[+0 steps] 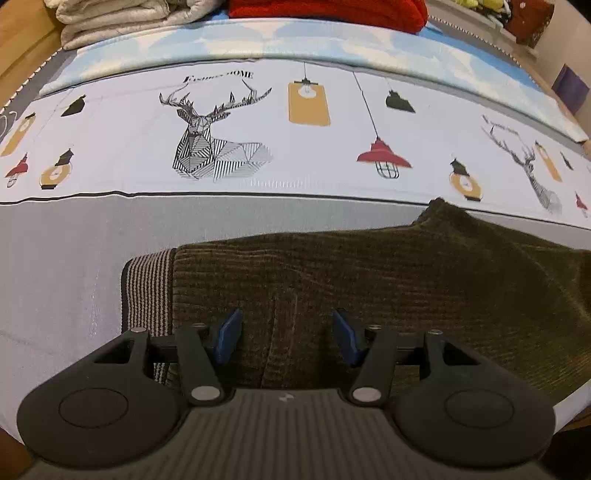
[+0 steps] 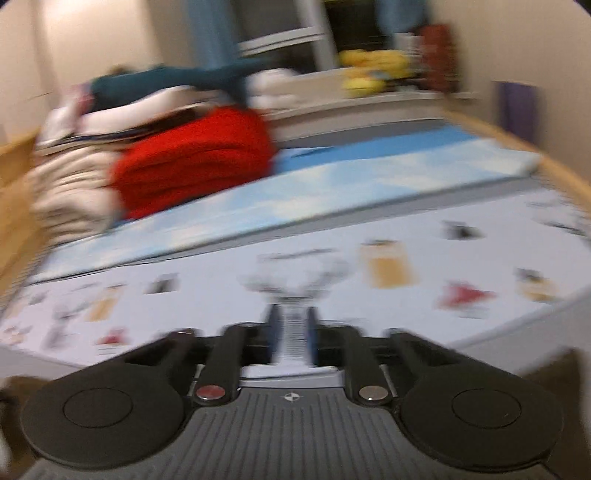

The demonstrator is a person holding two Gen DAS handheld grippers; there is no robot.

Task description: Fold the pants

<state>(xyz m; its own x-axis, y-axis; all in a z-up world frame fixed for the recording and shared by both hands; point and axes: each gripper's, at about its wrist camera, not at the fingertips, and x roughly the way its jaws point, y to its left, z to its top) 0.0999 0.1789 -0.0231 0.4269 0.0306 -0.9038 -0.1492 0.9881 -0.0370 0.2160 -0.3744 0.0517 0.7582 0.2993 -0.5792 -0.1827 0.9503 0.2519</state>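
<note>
Here, the pants (image 1: 388, 280), dark olive corduroy with a striped waistband (image 1: 147, 291) at their left end, lie flat on a bed (image 1: 74, 258), on the grey band of its printed sheet. In the left wrist view, the left claw (image 1: 286, 338) hangs tilted steeply down over the pants near the waistband, its blue pads (image 1: 227, 336) standing well apart with cloth showing in the gap between them; they press on nothing. Beyond the pants, the sheet's white band carries a line-drawn stag (image 1: 210, 140) and hanging lamps in yellow, red and black. Farther back lie a pale blue cloth (image 1: 258, 40), a cream quilt (image 1: 118, 18) and a red blanket (image 1: 325, 13).

The right wrist view is heavily blurred. The right claw (image 2: 291, 338) is raised above the bed and points across it at a shallower angle; its fingers (image 2: 274, 332) are drawn close, with only a narrow slot between them through which the printed sheet shows. No cloth is held in it. The pants do not show clearly in this view; dark patches at the lower corners are too smeared to identify. Ahead lie the red blanket (image 2: 192, 162), the cream quilt (image 2: 70, 188), a teal garment (image 2: 147, 83) on top of the pile, and something yellow (image 2: 373, 70) on a ledge (image 2: 351, 99) by the wall.
</note>
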